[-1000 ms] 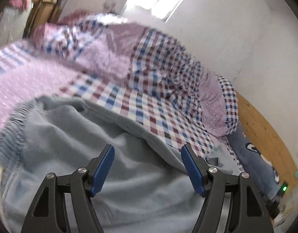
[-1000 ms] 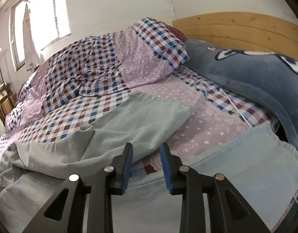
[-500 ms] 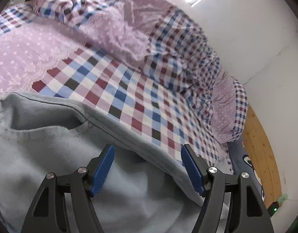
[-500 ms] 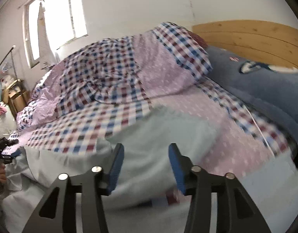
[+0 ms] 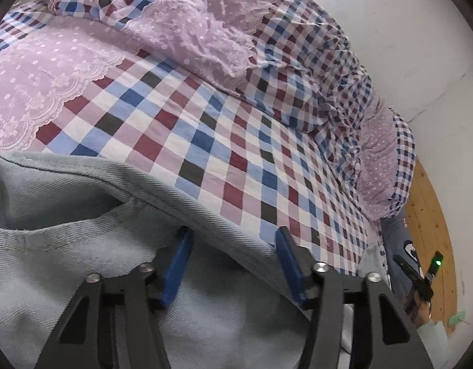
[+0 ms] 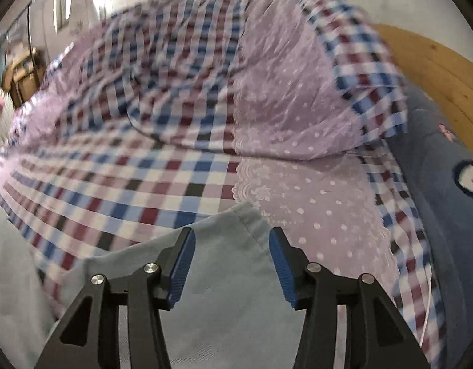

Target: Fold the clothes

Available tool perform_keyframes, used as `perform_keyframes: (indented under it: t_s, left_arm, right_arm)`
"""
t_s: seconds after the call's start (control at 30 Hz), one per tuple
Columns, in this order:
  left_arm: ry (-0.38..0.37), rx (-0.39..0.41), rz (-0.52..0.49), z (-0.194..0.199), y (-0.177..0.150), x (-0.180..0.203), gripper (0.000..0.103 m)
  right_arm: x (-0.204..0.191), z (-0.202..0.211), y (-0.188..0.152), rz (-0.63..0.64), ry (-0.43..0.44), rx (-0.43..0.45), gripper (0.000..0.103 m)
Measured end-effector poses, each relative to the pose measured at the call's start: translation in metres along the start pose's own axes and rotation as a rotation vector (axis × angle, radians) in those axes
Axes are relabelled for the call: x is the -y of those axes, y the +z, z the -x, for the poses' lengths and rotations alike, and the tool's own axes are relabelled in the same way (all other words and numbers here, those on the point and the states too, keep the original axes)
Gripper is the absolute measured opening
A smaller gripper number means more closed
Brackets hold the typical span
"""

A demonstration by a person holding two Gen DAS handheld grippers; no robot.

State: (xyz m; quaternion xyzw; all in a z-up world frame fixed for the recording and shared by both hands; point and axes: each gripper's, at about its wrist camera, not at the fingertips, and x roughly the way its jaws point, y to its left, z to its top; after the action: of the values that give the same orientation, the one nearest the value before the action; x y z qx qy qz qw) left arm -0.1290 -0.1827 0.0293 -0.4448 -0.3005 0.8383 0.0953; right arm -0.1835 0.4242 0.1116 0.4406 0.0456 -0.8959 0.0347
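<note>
Pale blue garment point(image 5: 91, 230) spread on the checked bedsheet point(image 5: 224, 141), below the heaped quilt point(image 5: 267, 40). Left gripper point(image 5: 233, 261) low over its seamed edge, jaws spread. Right gripper point(image 6: 230, 264) over a garment corner point(image 6: 236, 236), jaws spread, pinching nothing.

Matte black left tongs point(image 5: 233, 261), framed from angular cut-out links, pinned by round silver screws, tipped with ribbed blue pads point(image 5: 178, 270). Same build on right tongs point(image 6: 230, 264): black linkage, four bright screws, blue ridged pads point(image 6: 182, 270). Green light glowing on the far black handle; pale sleeve below.
</note>
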Motion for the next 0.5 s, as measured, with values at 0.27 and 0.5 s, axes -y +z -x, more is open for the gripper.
perform_keyframes:
  t_s: [0.27,0.5]
  left_arm:
    - [0.016,-0.002,0.014,-0.006,0.004,0.001,0.028]
    - [0.062,0.022,0.021,-0.013,0.012,0.002,0.011]
  right_arm:
    - [0.010,-0.068,0.010,0.065,-0.013,-0.130,0.052]
    - [0.015,-0.082,0.010,0.050,0.091,-0.128,0.026]
